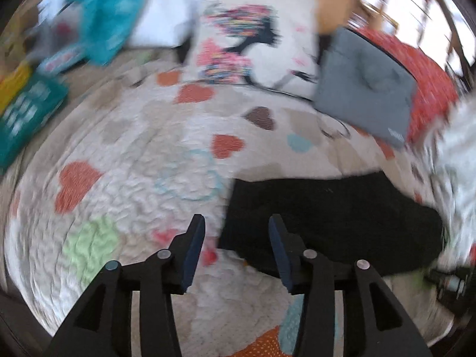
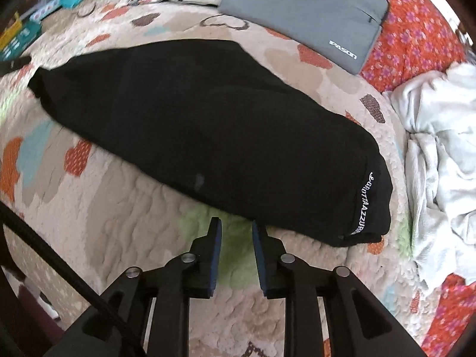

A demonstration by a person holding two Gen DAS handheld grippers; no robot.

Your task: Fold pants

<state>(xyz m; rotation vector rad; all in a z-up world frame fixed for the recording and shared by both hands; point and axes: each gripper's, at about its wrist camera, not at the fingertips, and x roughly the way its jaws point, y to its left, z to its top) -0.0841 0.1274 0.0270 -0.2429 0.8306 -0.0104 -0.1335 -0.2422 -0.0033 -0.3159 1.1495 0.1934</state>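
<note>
Bedroom in a home, seen across a made bed.

Underfoot everywhere, a quilted bedspread (image 2: 98,208) printed with coloured hearts; at its head, a cushion (image 1: 253,38) with a woman's silhouette and bright flowers, propped beside a white pillow (image 1: 160,17). Strewn about in lived-in fashion: a grey laptop sleeve (image 2: 312,9) marked PASON, a red floral cover (image 2: 416,35), a crumpled white garment (image 2: 443,160), a teal cloth (image 1: 113,12), flat teal and yellow boxes (image 1: 26,107) at the edge. Laid out flat on the spread, black pants (image 2: 208,131). Beyond the bed, blurred warm wood and bright window light.
</note>
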